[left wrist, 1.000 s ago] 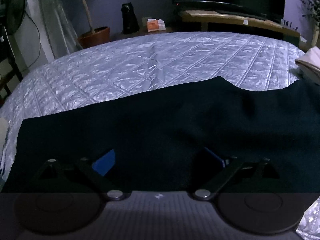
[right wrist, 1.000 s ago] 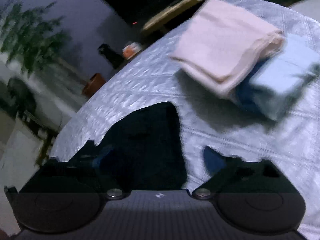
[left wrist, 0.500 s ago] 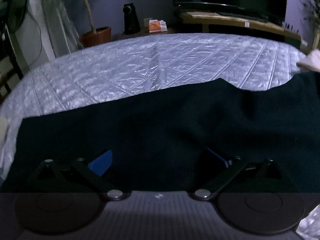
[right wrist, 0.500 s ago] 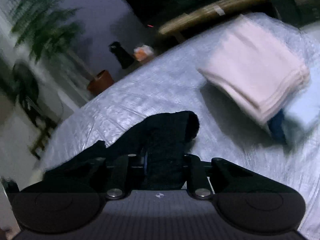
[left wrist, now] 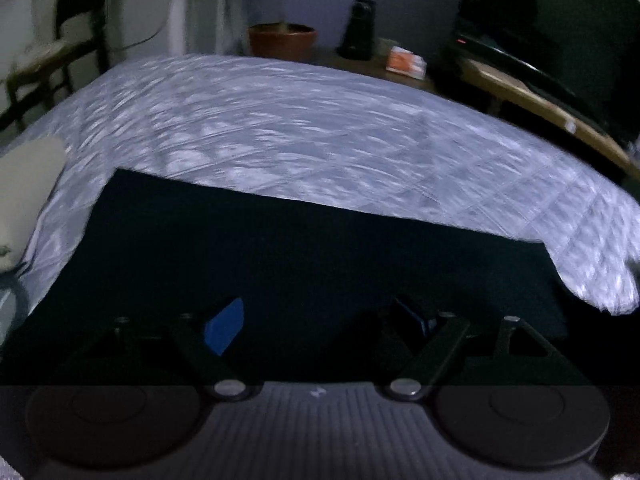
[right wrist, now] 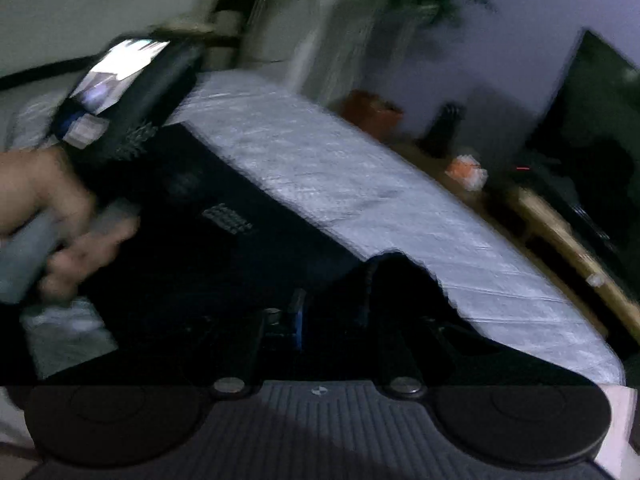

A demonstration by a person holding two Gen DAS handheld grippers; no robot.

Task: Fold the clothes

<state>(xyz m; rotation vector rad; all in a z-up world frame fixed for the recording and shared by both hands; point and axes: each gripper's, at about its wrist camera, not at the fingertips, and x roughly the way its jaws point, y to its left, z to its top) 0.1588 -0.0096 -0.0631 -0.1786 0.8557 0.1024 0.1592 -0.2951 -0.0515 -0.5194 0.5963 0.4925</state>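
A black garment (left wrist: 304,256) lies spread flat across the near part of a bed covered with a pale quilted bedspread (left wrist: 320,128), its far edge running straight across the quilt. In the left wrist view the left gripper (left wrist: 320,320) hovers low over the cloth with its 2 fingers apart; the jaws are closing, a blue pad (left wrist: 224,326) showing on 1 finger, and only flat fabric lies under the gap, not pinched. In the right wrist view the right gripper (right wrist: 332,304) has its jaws nearly together and closing, clamped on a raised fold of the same black garment (right wrist: 400,280), which bunches up between the fingers. That view also shows a hand (right wrist: 52,216) at the left edge gripping the grey handle of the other tool, blurred. Beyond the bed stand a clay plant pot (left wrist: 282,40), a dark speaker (left wrist: 360,28) and a low wooden bench (left wrist: 540,108).
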